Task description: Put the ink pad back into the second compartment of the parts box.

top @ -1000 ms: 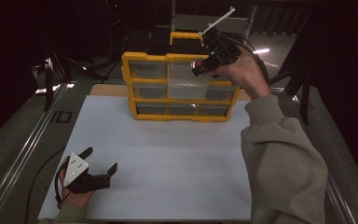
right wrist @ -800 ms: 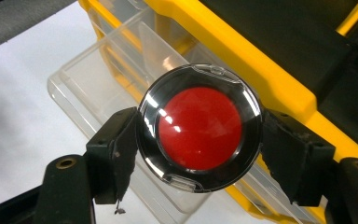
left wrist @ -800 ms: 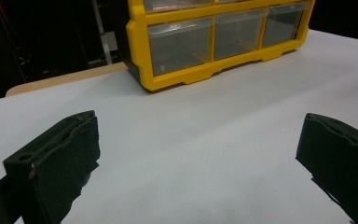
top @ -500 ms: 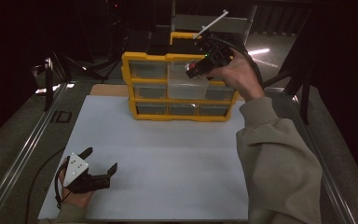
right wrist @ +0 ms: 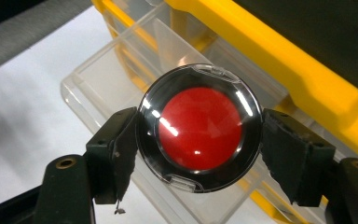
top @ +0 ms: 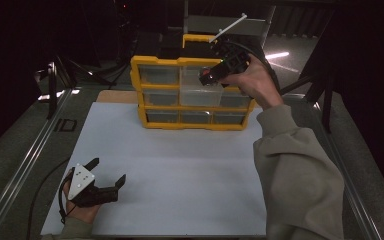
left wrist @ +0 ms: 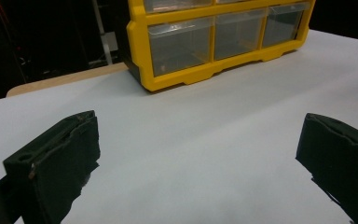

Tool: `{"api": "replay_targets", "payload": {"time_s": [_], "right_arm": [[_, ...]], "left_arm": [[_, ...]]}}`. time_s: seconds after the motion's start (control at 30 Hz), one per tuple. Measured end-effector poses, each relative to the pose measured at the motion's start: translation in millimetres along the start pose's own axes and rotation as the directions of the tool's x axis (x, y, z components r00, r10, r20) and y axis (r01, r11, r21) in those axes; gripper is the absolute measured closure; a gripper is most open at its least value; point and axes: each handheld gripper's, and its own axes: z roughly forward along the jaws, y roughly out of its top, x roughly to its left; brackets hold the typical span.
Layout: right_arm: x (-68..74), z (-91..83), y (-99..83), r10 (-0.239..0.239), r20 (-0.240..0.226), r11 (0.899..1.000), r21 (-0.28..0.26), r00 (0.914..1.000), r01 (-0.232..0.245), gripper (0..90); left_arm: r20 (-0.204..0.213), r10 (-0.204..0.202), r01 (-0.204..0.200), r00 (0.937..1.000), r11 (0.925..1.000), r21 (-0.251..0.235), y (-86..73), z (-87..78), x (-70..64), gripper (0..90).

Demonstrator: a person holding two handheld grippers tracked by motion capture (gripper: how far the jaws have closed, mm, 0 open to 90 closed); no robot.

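Observation:
A yellow organizer (top: 195, 61) with clear drawers stands at the back of the white mat. Its middle drawer (top: 198, 96) in the middle row is pulled out; in the right gripper view the open clear drawer (right wrist: 103, 80) lies just below the jaws. My right gripper (right wrist: 200, 140) is shut on a round black case with a red centre (right wrist: 200, 128), held over that drawer (top: 207, 76). My left gripper (top: 107, 172) rests open on the mat at the front left, nothing between its black fingers (left wrist: 58, 161). It faces the organizer's bottom row (left wrist: 214, 39).
The white mat (top: 180, 165) covers most of the table, with metal rails (top: 25, 160) along the sides. A dark stand (top: 52, 87) sits at the back left. A white rod (top: 230, 26) sticks up from the right gripper.
My right hand has carried the round case a little left and down, closer over the open middle drawer. The left gripper has stayed still.

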Motion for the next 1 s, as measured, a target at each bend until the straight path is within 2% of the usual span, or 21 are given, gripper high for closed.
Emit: {"api": "replay_targets", "payload": {"time_s": [0.13,0.17,0.23,0.33,0.37,0.6,1.0], "right_arm": [[2.4,-0.8,-1.6,-0.011,0.024,1.000,-0.017,0.9997,0.012,28.5],[3.6,-1.4,-1.5,-0.007,0.026,1.000,-0.023,0.9996,0.008,19.4],[5.4,-1.6,-1.8,-0.023,0.046,0.999,-0.029,0.9987,0.024,12.0],[7.1,-2.5,-2.8,-0.048,0.062,0.998,-0.030,0.9969,0.050,10.0],[8.4,-3.6,-4.2,-0.061,0.083,0.998,-0.030,0.9946,0.064,9.3],[2.8,-9.2,-11.3,-0.081,0.090,0.996,-0.025,0.9927,0.083,9.2],[-12.3,-16.8,-23.8,-0.044,0.106,0.999,-0.015,0.9934,0.046,10.5]], "left_arm": [[0.000,0.000,0.000,1.0000,1.0000,-0.001,0.0,0.0,0.0,0.0],[0.000,0.000,0.000,1.0000,1.0000,-0.002,0.0,-0.1,0.0,0.0],[0.000,0.000,0.000,1.0000,1.0000,-0.003,0.1,-0.1,0.0,0.0],[0.000,-0.001,0.001,1.0000,1.0000,-0.002,0.0,-0.2,0.1,0.0],[0.000,0.000,0.000,1.0000,1.0000,-0.001,0.0,-0.1,0.0,0.0],[0.001,0.000,0.000,1.0000,1.0000,0.000,0.0,0.1,-0.1,0.0],[0.001,0.000,0.000,1.0000,1.0000,0.003,0.0,0.7,-0.5,0.0]]}}
